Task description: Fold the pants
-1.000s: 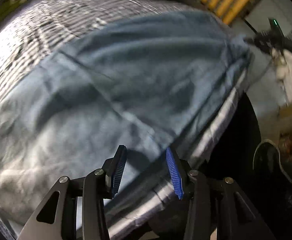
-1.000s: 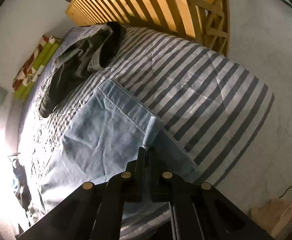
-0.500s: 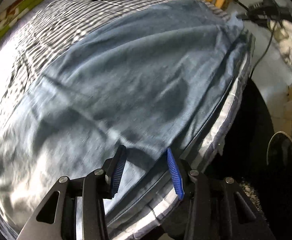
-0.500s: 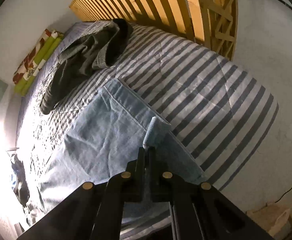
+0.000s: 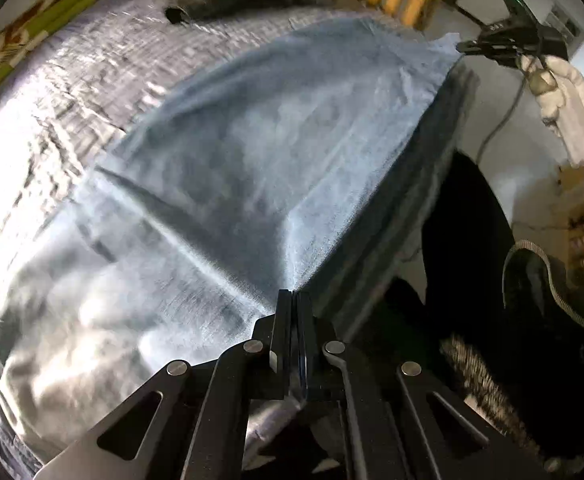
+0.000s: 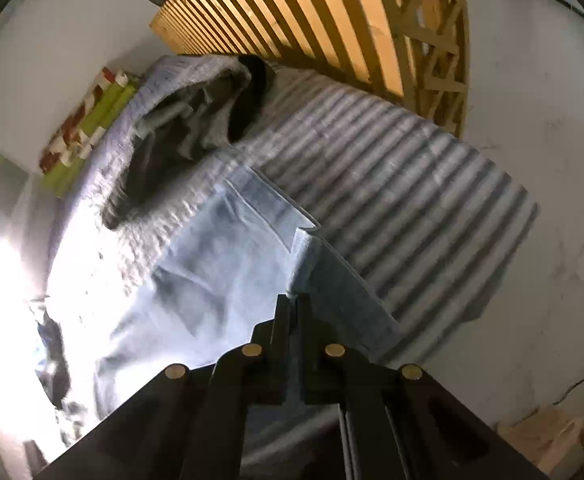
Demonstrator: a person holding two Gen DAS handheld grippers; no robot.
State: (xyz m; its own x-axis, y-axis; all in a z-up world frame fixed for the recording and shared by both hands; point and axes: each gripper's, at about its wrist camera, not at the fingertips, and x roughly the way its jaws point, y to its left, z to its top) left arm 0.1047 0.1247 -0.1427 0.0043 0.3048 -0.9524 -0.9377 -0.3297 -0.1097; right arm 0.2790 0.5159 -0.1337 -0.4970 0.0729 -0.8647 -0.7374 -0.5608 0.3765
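Observation:
Light blue denim pants (image 5: 232,168) lie spread over a striped bed (image 5: 92,64). My left gripper (image 5: 293,296) is shut on the near edge of the pants, and the cloth rises in a taut ridge to its tips. In the right wrist view the pants (image 6: 212,280) stretch away to the left, and my right gripper (image 6: 293,300) is shut on their hem corner, which stands up in a small fold. The right gripper (image 5: 491,42) also shows at the far top right of the left wrist view, pinching the lifted corner.
A dark grey garment (image 6: 196,132) lies bunched on the bed near the wooden slatted headboard (image 6: 311,24). A green and red patterned cushion (image 6: 88,120) sits at the wall. A person's dark clothing (image 5: 531,320) and white sleeve (image 5: 571,112) are right of the bed edge.
My left gripper has gone from open to shut on the pants' near edge and lifted it. My right gripper has stayed shut on the hem corner and has risen a little.

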